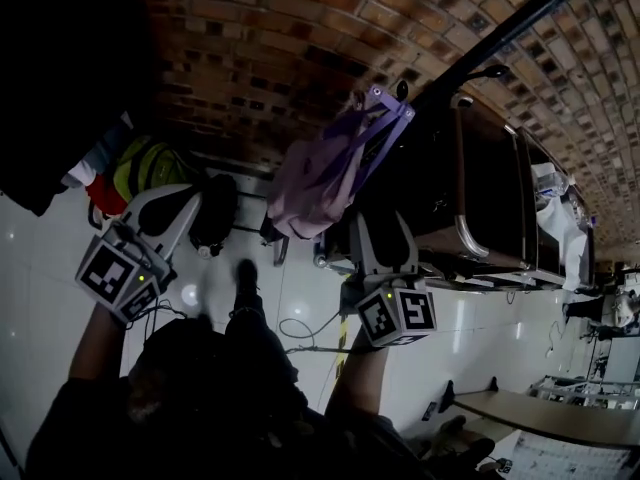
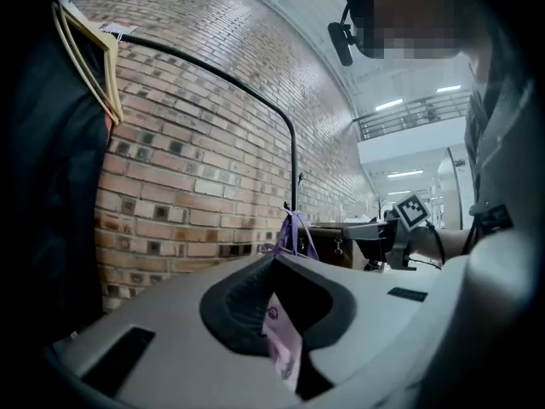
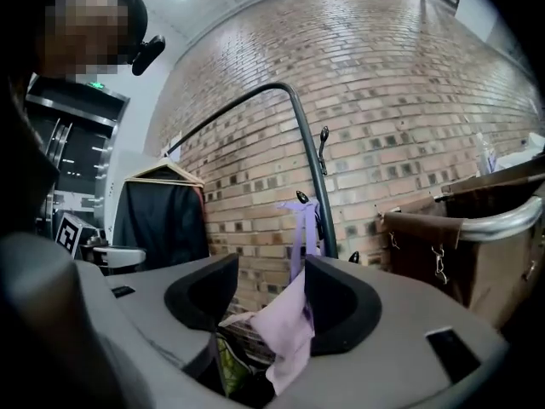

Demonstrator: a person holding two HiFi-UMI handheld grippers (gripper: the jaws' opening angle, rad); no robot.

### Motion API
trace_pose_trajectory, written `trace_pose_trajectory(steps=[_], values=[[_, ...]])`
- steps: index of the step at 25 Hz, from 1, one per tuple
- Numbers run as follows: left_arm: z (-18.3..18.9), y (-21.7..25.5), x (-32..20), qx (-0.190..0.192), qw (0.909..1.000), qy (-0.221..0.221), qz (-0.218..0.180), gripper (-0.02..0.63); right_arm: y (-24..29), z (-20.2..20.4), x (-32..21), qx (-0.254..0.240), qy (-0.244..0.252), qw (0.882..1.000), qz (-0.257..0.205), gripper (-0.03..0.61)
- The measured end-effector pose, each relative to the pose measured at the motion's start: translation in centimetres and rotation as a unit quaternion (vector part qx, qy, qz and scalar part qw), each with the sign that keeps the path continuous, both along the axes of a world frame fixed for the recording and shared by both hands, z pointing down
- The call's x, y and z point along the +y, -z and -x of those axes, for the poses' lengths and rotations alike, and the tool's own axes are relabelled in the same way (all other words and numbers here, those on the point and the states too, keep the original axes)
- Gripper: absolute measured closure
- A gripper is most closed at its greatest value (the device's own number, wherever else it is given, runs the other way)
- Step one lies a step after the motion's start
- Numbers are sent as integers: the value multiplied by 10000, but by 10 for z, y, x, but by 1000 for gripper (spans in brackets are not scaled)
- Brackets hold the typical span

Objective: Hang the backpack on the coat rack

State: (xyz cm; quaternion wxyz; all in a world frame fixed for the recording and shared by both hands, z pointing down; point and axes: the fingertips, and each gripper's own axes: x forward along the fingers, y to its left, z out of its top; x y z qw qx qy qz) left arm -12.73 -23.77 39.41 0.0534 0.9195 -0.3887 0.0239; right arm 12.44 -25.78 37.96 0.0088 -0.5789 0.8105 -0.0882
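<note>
Flanking the job, your left gripper point(image 2: 288, 284) gapes empty; the lilac backpack point(image 1: 315, 178) hangs by its strap from the coat rack point(image 1: 520, 18); your right gripper point(image 3: 271, 290), spread wide, grips nothing: hanging looks done, only backing away left

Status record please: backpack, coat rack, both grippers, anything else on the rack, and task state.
backpack: lilac backpack, hanging by its top strap
hung from: hook on the black coat rack, against the brick wall
left gripper: jaws apart, gripping nothing
right gripper: jaws apart, backpack seen beyond the gap, pads not pressing on it
also on rack: dark garment on a wooden hanger, at the far end
task state: backpack appears hung, neither gripper holding it
</note>
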Motion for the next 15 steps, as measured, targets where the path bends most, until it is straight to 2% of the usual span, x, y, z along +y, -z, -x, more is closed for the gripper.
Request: trace_pose_trajectory(steps=[7, 9, 15], values=[[28, 7, 76, 1, 9998, -187, -114, 580, 29, 34, 87, 60, -324, 9973, -655, 480], [32, 10, 93, 53, 9996, -254, -135, 580, 35, 42, 109, -41, -398, 9962, -775, 566], [31, 13, 131, 92, 9981, -599, -63, 580, 51, 56, 159, -204, -358, 9941, -1007, 568]])
